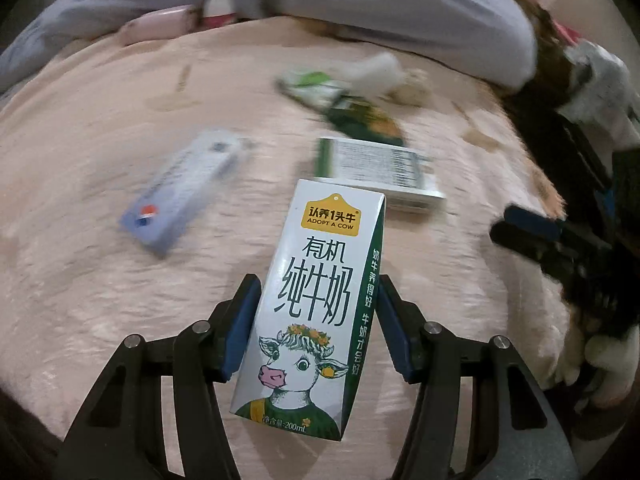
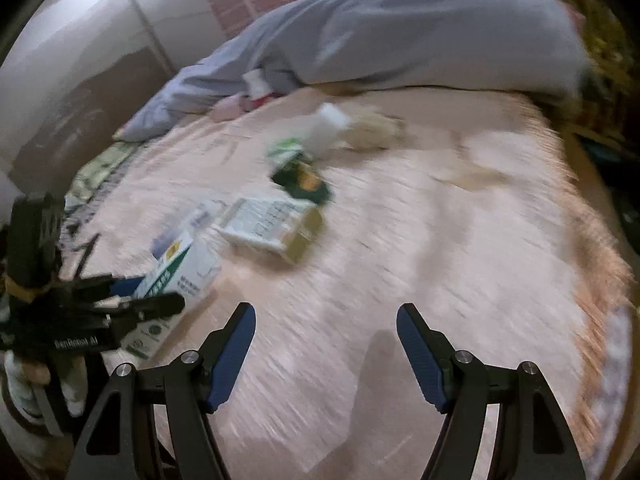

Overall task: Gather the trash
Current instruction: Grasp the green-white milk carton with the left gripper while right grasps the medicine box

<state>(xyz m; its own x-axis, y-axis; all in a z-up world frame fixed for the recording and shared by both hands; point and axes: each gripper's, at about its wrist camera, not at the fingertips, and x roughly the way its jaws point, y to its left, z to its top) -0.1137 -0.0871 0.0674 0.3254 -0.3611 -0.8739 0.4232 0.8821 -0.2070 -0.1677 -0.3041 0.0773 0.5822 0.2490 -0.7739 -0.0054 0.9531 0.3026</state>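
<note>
White-and-green cardboard milk carton (image 1: 310, 312) sits pinched between the left gripper (image 1: 318, 320) pads above the pink fuzzy blanket (image 1: 100, 300). Right gripper (image 2: 326, 354) hangs spread, empty. Keep the squeeze gentle but firm so the carton doesn't slip.

Motion blur obscures the blue box (image 1: 184, 192) lettering and green wrapper (image 1: 316, 90); crumpled tissue (image 2: 374, 128) indistinct.
</note>
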